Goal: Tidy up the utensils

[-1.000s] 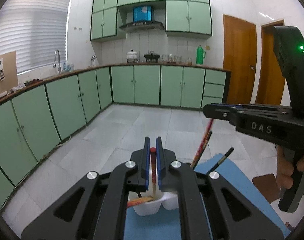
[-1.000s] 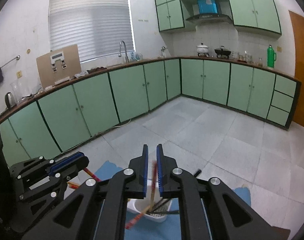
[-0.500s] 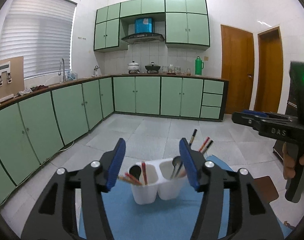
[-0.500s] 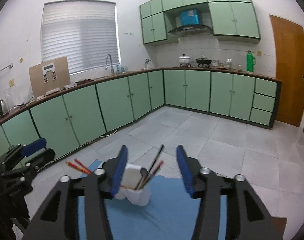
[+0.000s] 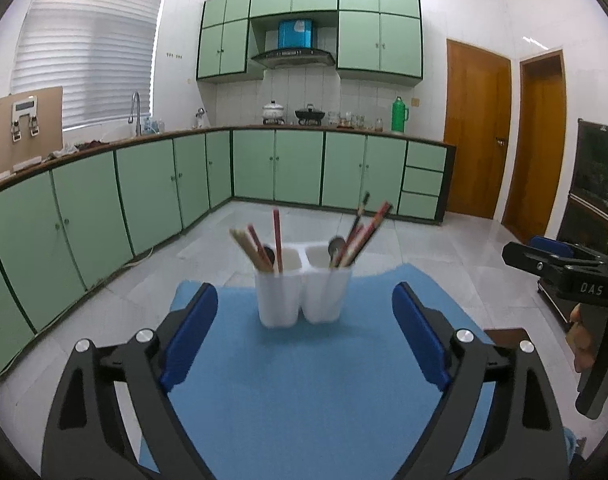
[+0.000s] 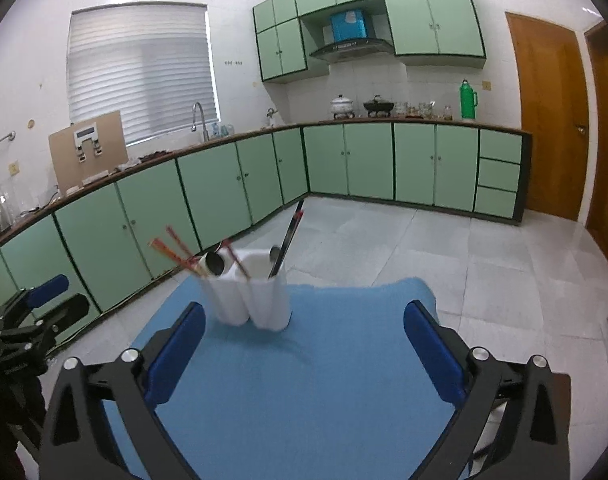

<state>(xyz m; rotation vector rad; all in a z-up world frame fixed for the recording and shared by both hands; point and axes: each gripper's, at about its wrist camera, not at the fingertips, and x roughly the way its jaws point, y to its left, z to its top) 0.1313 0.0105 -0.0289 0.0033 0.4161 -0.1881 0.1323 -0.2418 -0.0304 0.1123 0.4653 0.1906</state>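
Note:
A white two-cup utensil holder (image 5: 302, 294) stands at the far end of a blue mat (image 5: 312, 380). Its left cup holds red and wooden chopsticks (image 5: 259, 246) and a dark spoon; its right cup holds dark and red chopsticks (image 5: 364, 228) and a spoon. My left gripper (image 5: 304, 336) is open and empty, well back from the holder. The holder also shows in the right wrist view (image 6: 249, 294) on the mat (image 6: 304, 380). My right gripper (image 6: 304, 344) is open and empty, back from it. The right gripper shows at the right edge of the left wrist view (image 5: 560, 272).
The mat lies on a table with a brown edge (image 5: 504, 334) at the right. Beyond it is a tiled floor (image 5: 444, 248), green kitchen cabinets (image 5: 304, 168) and wooden doors (image 5: 476, 128). The left gripper shows at the left edge of the right wrist view (image 6: 35, 312).
Both grippers were shut on chopsticks over the holder a second ago. They opened, left the chopsticks in the cups, and pulled back toward me.

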